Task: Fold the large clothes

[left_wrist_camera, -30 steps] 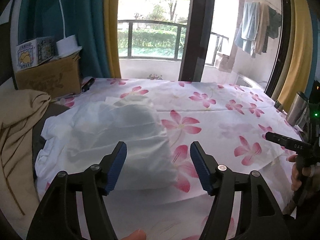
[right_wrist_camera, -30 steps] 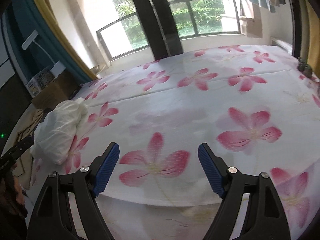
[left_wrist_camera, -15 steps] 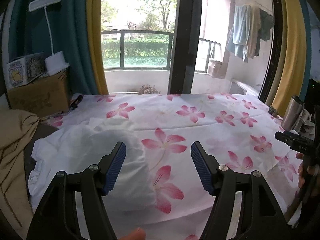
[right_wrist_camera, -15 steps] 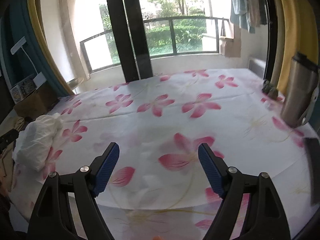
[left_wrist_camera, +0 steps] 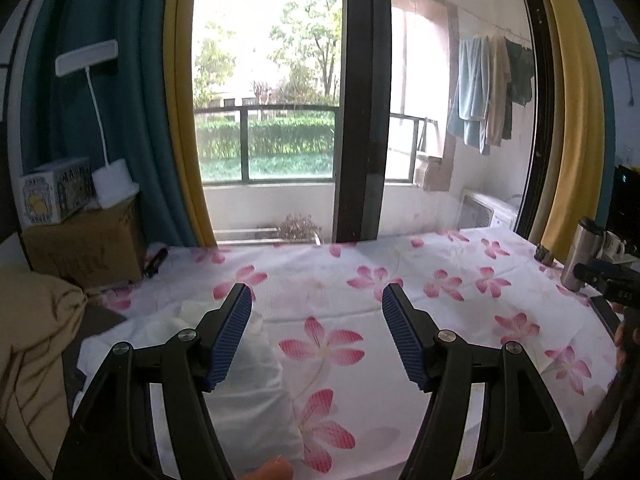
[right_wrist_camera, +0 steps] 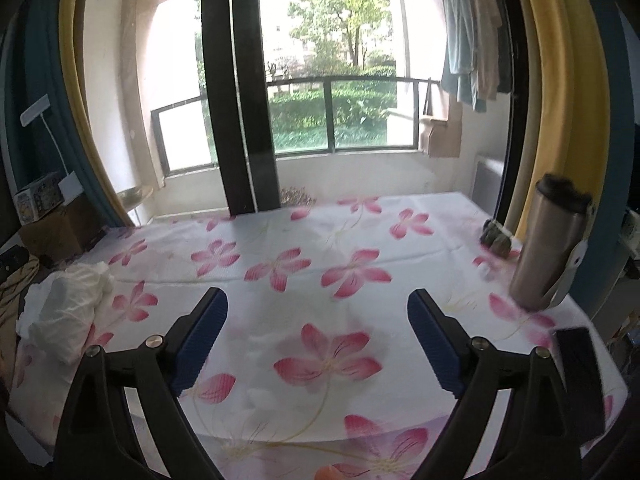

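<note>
Both grippers stand wide and hold nothing: the left gripper (left_wrist_camera: 316,336) hangs over the flowered sheet (left_wrist_camera: 400,312), the right gripper (right_wrist_camera: 318,336) too, its jaws having just been opening with nothing between them. One white garment (right_wrist_camera: 66,312) lies bundled at the sheet's left edge, below the left gripper's left finger. Judging by this, folding hasn't started; next, the bundle needs grasping and spreading flat. One steel flask (right_wrist_camera: 548,248) stands at right.
</note>
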`<state>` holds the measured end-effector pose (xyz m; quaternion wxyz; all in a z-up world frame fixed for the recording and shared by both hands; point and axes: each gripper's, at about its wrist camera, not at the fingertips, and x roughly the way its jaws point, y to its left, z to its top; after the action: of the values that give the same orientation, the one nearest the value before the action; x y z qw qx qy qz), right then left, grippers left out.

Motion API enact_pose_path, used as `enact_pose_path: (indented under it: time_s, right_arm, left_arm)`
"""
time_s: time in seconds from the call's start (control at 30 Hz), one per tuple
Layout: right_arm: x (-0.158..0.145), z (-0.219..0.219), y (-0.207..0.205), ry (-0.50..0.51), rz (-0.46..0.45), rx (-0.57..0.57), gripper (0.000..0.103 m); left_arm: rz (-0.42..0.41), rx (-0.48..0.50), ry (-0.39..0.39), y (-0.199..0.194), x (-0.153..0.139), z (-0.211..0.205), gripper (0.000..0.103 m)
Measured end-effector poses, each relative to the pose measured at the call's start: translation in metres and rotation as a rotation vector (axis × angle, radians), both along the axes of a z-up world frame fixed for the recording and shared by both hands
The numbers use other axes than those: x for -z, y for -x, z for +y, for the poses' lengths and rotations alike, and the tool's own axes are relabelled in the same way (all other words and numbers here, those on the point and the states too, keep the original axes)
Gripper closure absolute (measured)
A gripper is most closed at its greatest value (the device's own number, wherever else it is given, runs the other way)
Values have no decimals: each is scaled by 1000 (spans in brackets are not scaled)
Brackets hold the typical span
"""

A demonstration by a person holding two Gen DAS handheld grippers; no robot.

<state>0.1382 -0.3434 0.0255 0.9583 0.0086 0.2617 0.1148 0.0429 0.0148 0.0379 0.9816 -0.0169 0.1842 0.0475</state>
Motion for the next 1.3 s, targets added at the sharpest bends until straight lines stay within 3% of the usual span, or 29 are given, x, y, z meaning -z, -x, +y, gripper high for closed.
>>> enact_pose_path:
  time_s: [0.37, 0.7, 1.03, 1.2, 1.3]
  right_arm:
    - [-39, -1, 8, 5, -95, 28, 11]
    - [-67, 9, 12, 35, -175, 24, 9]
    - [-97, 23, 22, 52, -262, 5, 9]
    - [-108, 35, 29, 55, -295, -13, 8]
    - [-112, 42, 34, 59, -314, -28, 8]
  left_arm:
    - [-120, -3, -31, 17, -24, 7, 30]
    - [-220, -89, -27, 31, -43, 18, 26]
    - [-265, -139, -40, 44, -59, 25, 26]
    - [-266, -150, -2, 50, -64, 36, 25]
    - [-264, -166, -35, 51, -66, 37, 25]
